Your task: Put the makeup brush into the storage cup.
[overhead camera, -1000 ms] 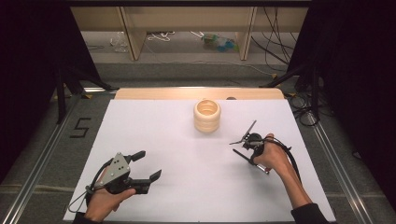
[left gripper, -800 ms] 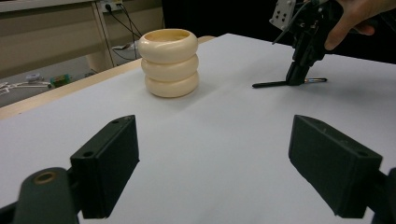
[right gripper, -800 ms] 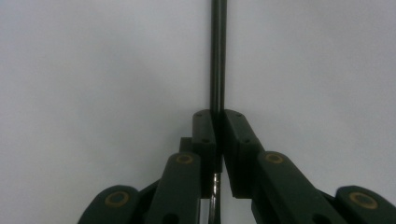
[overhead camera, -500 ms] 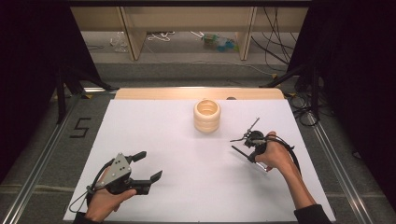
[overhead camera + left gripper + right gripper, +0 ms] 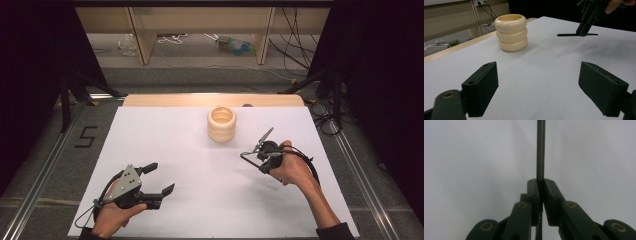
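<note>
Black and thin, a metal rod (image 5: 540, 150) is clamped between the shut pads of the right tool (image 5: 263, 156), its far end cut off; the left tool (image 5: 155, 179) is held wide open and empty above the white counter (image 5: 200, 165), a ribbed cream holder (image 5: 221, 123) seen behind

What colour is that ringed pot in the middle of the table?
The ringed pot is cream, near ivory, plain with no pattern. Clearest in the left gripper view.

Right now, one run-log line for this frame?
left gripper: open, empty, over sheet | right gripper: shut on rod, off the sheet | cup: upright, untouched
</note>
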The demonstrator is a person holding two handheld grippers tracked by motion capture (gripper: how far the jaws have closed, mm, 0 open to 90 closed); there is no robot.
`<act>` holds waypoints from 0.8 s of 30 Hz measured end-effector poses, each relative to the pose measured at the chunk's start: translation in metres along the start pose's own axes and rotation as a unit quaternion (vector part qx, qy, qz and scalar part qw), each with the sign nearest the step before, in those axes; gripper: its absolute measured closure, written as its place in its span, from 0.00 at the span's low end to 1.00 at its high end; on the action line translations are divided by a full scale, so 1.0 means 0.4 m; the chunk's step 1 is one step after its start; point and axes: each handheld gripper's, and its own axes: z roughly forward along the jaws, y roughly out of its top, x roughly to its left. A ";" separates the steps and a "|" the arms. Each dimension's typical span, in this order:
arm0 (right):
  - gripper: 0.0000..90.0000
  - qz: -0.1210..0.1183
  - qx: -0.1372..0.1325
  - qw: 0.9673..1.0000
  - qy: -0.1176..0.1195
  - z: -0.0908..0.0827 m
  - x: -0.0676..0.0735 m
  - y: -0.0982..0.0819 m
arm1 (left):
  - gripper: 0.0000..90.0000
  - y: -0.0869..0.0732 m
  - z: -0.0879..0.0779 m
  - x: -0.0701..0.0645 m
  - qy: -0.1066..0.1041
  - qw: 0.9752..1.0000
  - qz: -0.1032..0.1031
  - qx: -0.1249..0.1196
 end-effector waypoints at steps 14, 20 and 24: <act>0.93 -0.040 -0.025 0.999 -0.008 -0.038 0.065 0.007 | 0.18 0.001 0.003 -0.005 -0.002 1.000 -0.005 0.000; 0.93 -0.057 -0.031 0.998 -0.004 -0.041 0.093 0.023 | 0.18 0.003 0.003 -0.005 -0.004 1.000 -0.005 -0.003; 0.93 -0.070 -0.034 0.997 -0.002 -0.042 0.116 0.034 | 0.18 0.005 0.002 -0.005 -0.006 1.000 -0.010 -0.007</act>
